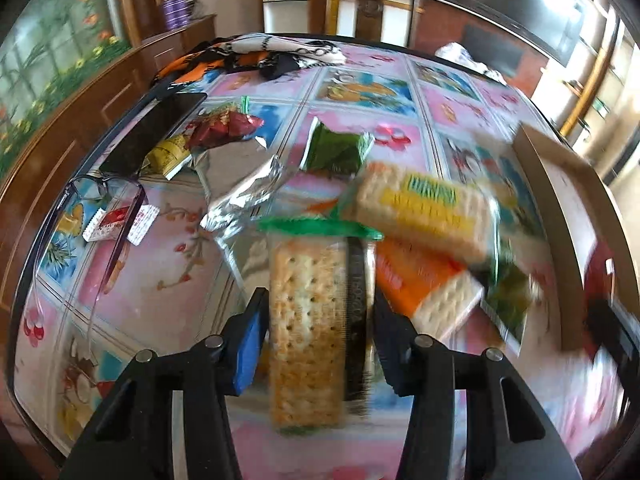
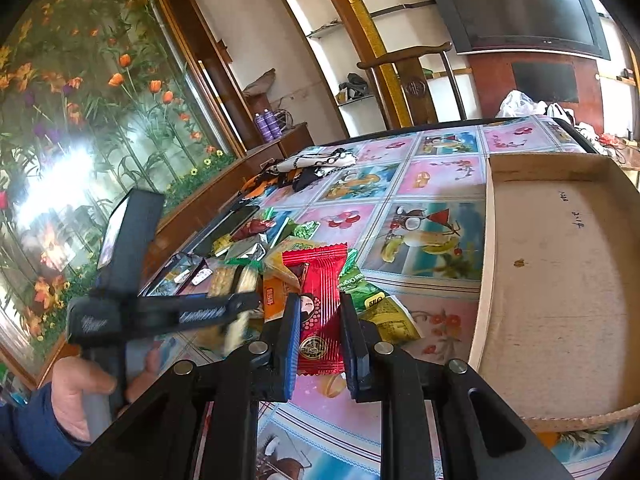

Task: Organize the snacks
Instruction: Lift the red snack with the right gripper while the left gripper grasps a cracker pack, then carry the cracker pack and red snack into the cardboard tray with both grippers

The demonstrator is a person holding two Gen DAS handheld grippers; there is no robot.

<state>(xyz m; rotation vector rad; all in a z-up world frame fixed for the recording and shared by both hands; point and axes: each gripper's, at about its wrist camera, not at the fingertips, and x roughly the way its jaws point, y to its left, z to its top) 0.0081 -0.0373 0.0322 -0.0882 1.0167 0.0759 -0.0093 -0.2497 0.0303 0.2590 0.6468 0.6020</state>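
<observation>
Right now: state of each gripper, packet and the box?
left gripper: shut on cracker packet
cracker packet: held upright between the pads
right gripper: shut on red snack packet
red snack packet: held, sealed
cardboard box: open-topped, nothing visible inside
silver wrapper: lying on table

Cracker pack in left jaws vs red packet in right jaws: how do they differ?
The cracker pack is clear-wrapped, showing pale dotted crackers under a green end seal; the red packet is opaque foil with a printed figure. The cracker pack is long and thick; the red packet is short and flat. Both stand lengthwise between the jaws of a gripper, left gripper and right gripper.
</observation>
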